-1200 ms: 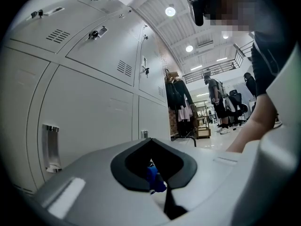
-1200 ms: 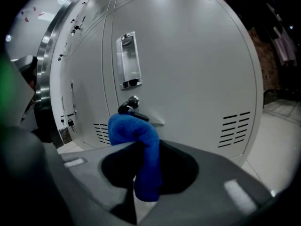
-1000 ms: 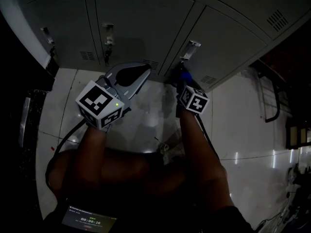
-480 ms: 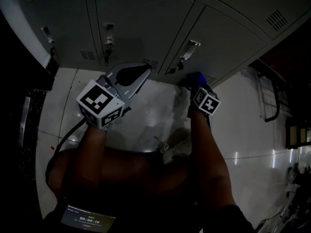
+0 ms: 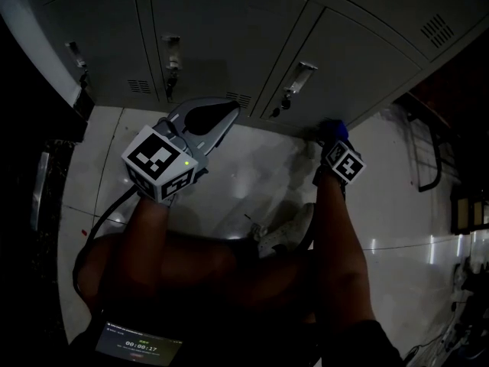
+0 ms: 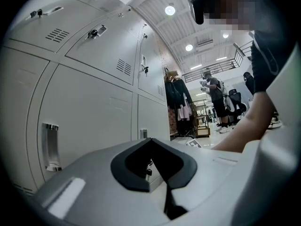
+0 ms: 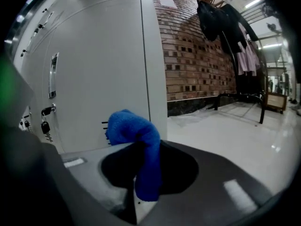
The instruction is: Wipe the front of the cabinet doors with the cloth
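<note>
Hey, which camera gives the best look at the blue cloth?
The right gripper view: the cloth is close, bright, and pinched between the jaws. The head view shows only a small dark bit near the cabinet doors. The left gripper view misses it.

**Cloth mostly out of sight from above**

In the head view the marker cube of the right tool covers most of the cloth. Only a blue tip shows, and in the dim light I cannot tell whether it touches the cabinet door. In the right gripper view the cloth's lower end sinks out of sight between the jaws. The small screen is cut by the bottom edge, and its print is too small to read.
</note>
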